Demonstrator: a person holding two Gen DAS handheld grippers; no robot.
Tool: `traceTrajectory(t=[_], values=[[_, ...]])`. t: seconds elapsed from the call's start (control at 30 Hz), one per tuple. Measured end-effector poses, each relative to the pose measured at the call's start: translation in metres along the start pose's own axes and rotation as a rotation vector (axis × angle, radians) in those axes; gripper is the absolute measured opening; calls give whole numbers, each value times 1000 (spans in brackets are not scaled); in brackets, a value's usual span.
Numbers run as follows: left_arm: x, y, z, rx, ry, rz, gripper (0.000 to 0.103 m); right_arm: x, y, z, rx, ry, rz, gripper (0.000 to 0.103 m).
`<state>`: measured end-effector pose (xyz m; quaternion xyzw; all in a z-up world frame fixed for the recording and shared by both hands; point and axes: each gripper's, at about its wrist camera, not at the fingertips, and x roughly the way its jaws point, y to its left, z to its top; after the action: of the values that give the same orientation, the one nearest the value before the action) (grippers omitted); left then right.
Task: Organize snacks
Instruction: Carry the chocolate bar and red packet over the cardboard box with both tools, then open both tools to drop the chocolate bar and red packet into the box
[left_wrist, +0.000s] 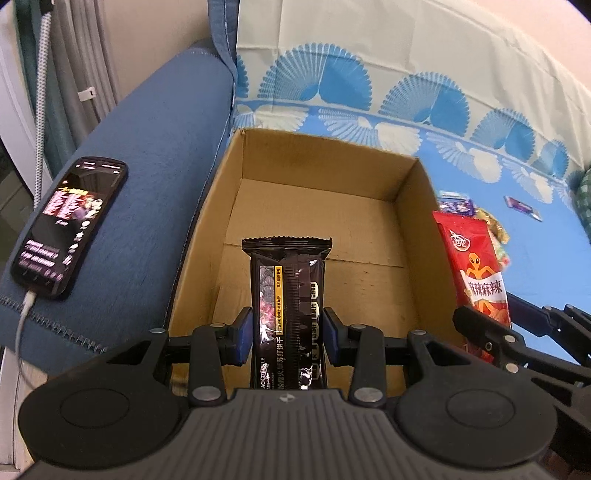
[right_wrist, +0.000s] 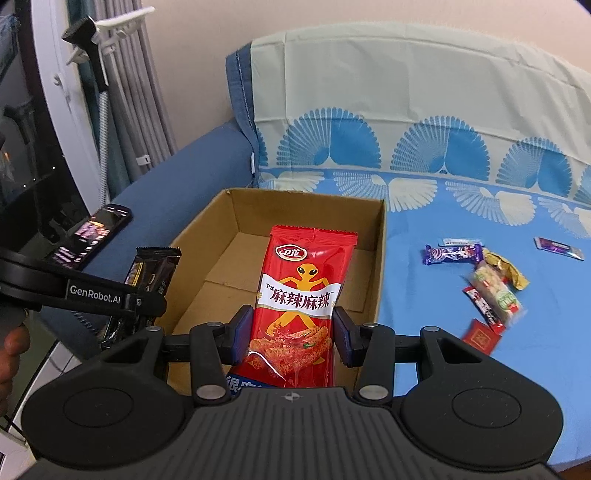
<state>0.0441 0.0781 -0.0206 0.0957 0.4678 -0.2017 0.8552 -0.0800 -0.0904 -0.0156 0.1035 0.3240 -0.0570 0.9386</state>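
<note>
One cardboard box (left_wrist: 413, 206) sits on the blue-sheeted sofa (right_wrist: 461, 206), against its armrest, ready to collect snacks; it looks empty. Above it, the right tongs (right_wrist: 293, 332) clamp a red spicy-strip packet (right_wrist: 299, 295) and the left tongs (left_wrist: 288, 332) clamp a black biscuit packet (left_wrist: 288, 291), both tilted downward toward the box. Smaller loose snacks (right_wrist: 487, 284) lie scattered on the sheet, still unsorted.

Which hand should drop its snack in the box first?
Probably the left. In its own view, the left gripper holds the black snack pack right above the cardboard box floor. The right gripper's red snack pack seems nearer the box's edge.
</note>
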Motion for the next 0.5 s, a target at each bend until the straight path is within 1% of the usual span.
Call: traceTrajectory(t=[0.3, 0.5], values=[[61, 3, 20, 20, 69, 22, 43, 62, -8, 8, 12, 74, 0, 48], [90, 4, 26, 43, 93, 51, 43, 91, -13, 5, 26, 110, -8, 48]])
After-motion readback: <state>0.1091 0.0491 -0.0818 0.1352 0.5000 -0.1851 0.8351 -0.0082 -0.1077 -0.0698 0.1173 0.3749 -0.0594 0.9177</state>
